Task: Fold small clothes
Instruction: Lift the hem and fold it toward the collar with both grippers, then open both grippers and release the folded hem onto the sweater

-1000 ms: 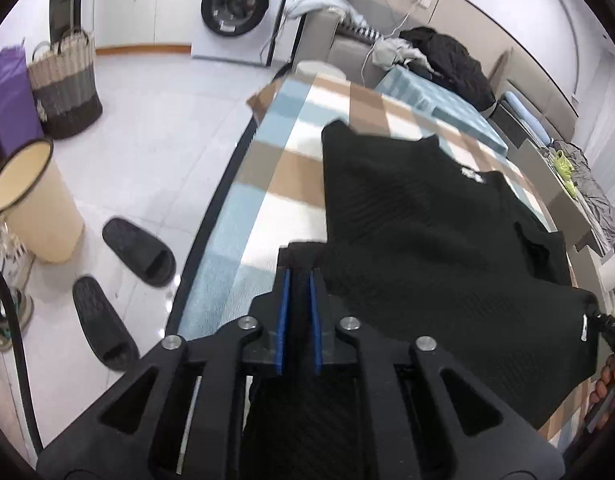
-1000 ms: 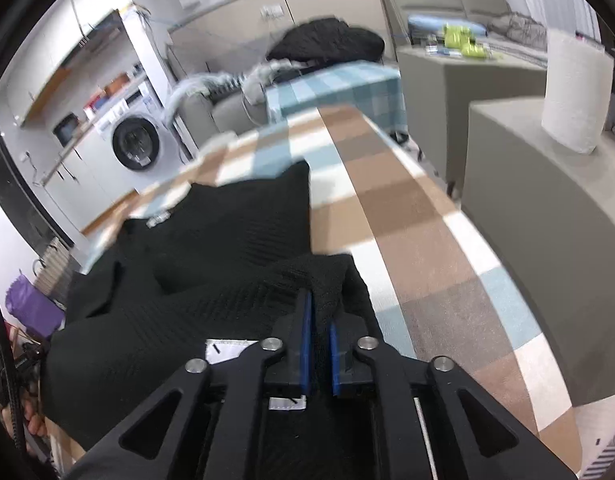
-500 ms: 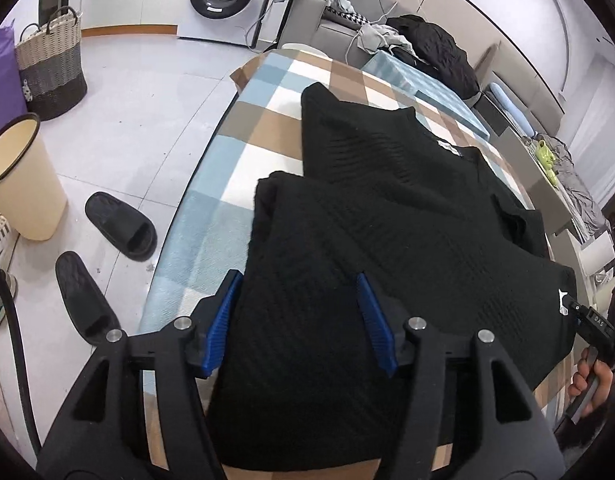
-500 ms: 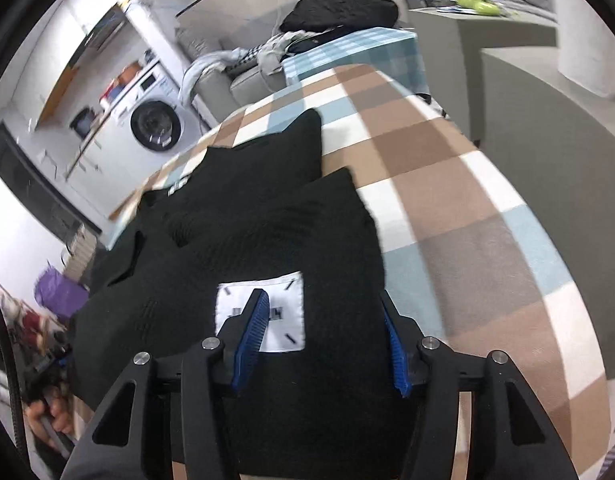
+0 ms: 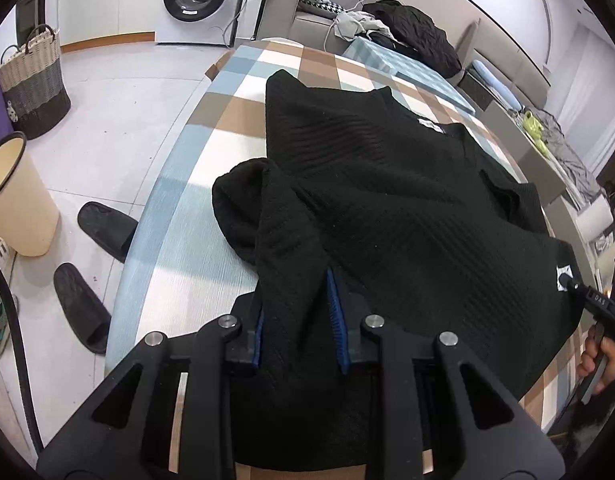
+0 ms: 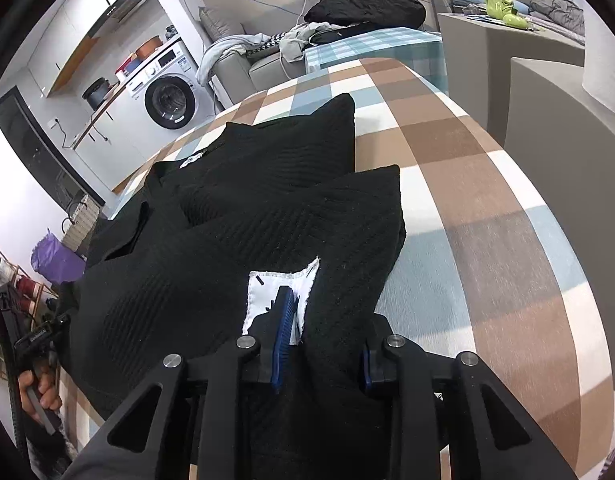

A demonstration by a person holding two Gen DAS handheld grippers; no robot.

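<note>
checked worktop (image 5: 211, 148) carries a black top (image 5: 387, 208) across its near edge; left hand-held gripper (image 5: 297, 320) and right hand-held gripper (image 6: 321, 340) close on its near corners.

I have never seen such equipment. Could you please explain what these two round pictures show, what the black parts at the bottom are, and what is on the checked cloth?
No robot is here: a person holds one hand-held gripper in each hand. Each round picture comes from a wide-angle camera on a gripper, looking forward along its two fingers. The black frames with blue pads are the left gripper and the right gripper. A black knitted garment lies partly folded on a table with a checked cloth. Both grippers are closing on its near edge, and fabric sits between the pads of each. A white label shows beside the right gripper. In the left view, the person's other hand appears at the right edge.
</note>
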